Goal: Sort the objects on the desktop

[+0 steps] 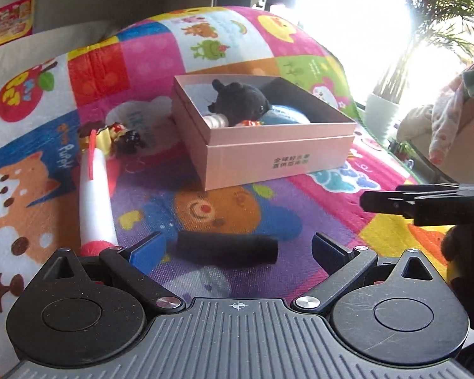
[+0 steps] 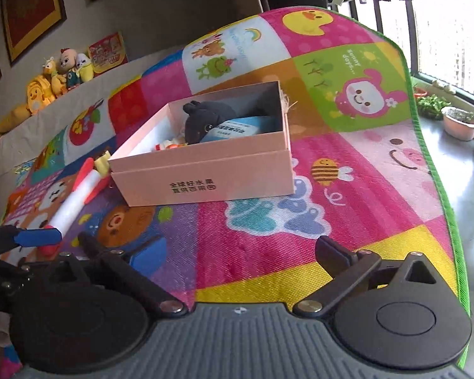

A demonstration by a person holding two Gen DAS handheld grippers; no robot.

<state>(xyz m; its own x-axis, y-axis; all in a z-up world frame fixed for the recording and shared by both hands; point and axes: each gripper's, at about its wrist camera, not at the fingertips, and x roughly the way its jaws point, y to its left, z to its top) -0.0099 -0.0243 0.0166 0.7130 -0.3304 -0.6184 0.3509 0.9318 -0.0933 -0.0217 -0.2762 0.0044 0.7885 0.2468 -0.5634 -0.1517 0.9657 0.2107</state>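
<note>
A bright cartoon play mat (image 2: 379, 170) covers the surface, and the things to be sorted are spread across its near left part. Nearest the left edge lies a white foam rocket (image 1: 96, 202) with red fins, its nose pointing toward the near edge; just beyond its tail sits a small cluster of toy figures (image 1: 120, 137), yellow, red and black. Next comes the left gripper (image 1: 237, 246), its jaws spread wide with nothing pinched; a black cylinder (image 1: 227, 248) lies flat on the mat between the fingertips, though whether either pad touches it I cannot tell. Farther back, toward the middle of the mat, stands an open pink box (image 1: 278, 164) with printed characters on its near wall. Inside it rest a black plush toy (image 1: 240, 99), a blue packet (image 2: 237, 128) and a few small red-and-white bits at the front. To the right the right gripper (image 2: 240, 255) hangs over bare mat near the near edge, jaws spread wide and empty.
</note>
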